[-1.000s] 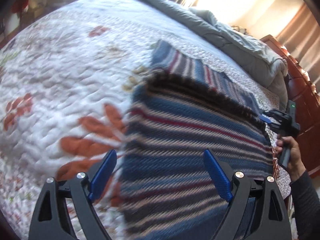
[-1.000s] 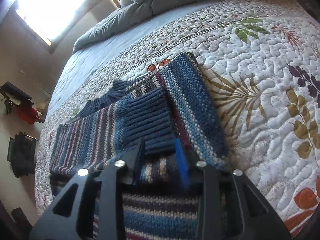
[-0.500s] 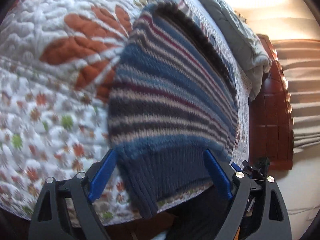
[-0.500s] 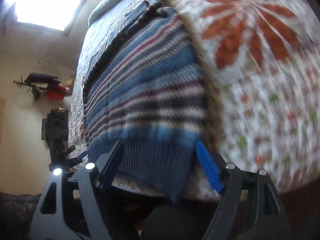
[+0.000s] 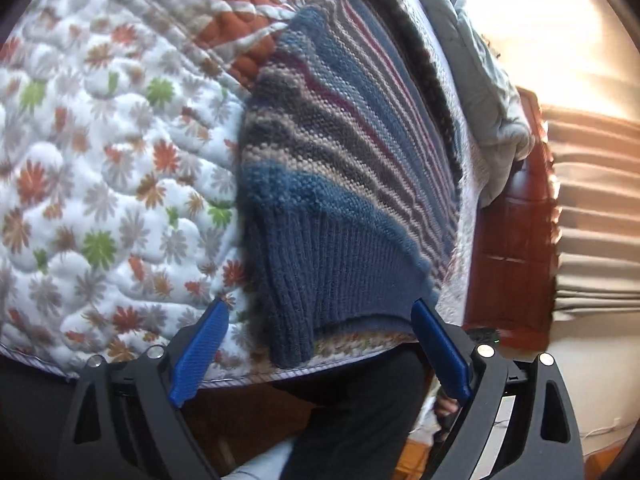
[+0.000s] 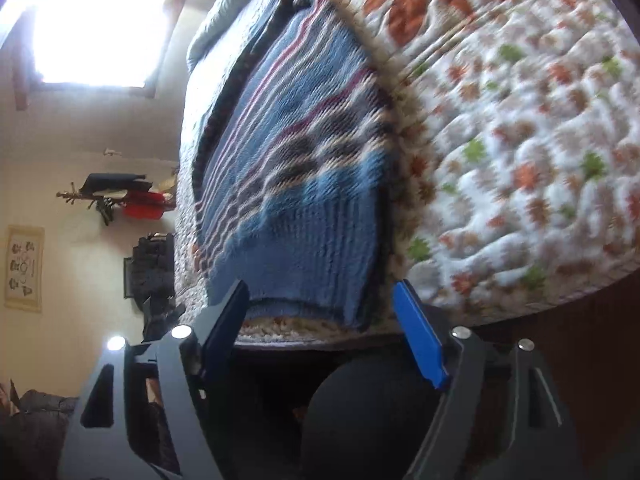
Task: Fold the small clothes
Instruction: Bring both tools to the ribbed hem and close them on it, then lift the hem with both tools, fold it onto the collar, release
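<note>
The left gripper [image 5: 318, 354], with black arms and blue pads, has its jaws spread wide and holds nothing; the right gripper [image 6: 320, 330] is likewise agape. Just beyond both lies the folded blue striped knit sweater [image 5: 344, 184], its ribbed hem at the edge of the white floral quilted bedspread [image 5: 104, 168]. Farther off bunches a grey duvet [image 5: 492, 92].

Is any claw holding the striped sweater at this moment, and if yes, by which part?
Nothing is held. The left claw and the right claw are both open, near the ribbed hem of the striped sweater, which lies on the quilt.
</note>
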Motion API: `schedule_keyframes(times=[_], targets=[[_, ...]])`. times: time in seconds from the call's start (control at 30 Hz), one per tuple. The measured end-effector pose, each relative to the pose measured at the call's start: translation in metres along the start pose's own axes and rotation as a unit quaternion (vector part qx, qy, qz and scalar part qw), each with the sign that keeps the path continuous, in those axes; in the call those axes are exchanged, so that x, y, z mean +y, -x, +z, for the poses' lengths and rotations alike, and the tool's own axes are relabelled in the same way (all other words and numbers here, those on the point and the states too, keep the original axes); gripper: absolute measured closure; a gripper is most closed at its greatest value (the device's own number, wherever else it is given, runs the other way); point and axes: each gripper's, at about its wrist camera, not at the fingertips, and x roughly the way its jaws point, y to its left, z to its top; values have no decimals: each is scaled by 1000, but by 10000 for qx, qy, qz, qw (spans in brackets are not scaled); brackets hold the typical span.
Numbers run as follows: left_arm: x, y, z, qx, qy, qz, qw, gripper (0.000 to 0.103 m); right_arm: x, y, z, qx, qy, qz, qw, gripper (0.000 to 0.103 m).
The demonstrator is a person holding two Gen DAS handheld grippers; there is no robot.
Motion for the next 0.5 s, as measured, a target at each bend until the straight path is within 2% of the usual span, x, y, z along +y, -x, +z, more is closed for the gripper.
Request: schedule_keyframes(times=[0.13,0.23,0.3,0.33,0.37,0.4,0.47,0.5], targets=[[7,-5,-4,123,169,-308,9993,10,1,-13,-1,41,-82,-34,10000,39],[1,-16,-2,125,171,-290,9994,11,-3,-17,0,41,-186,-2,9998,41],[1,-17,-1,97,206,-323,9992,12,-4,-17,0,30,-170,15,9998,48],[4,-17,-1,78,286,-367,9989,20,-4,-17,1,24,-163,28,9999,50],[6,-17,0,88,331,-353,9988,45,-4,-17,1,4,-173,39,9998,55],[12,-14,0,137,376,-367,9985,55,-5,-16,3,3,-185,50,9998,59],[20,-15,0,187,514,-395,9977,67,-7,-16,4,1,-217,82,9997,64],[22,-15,0,190,555,-396,9975,69,-8,-16,5,5,-218,75,9997,67]])
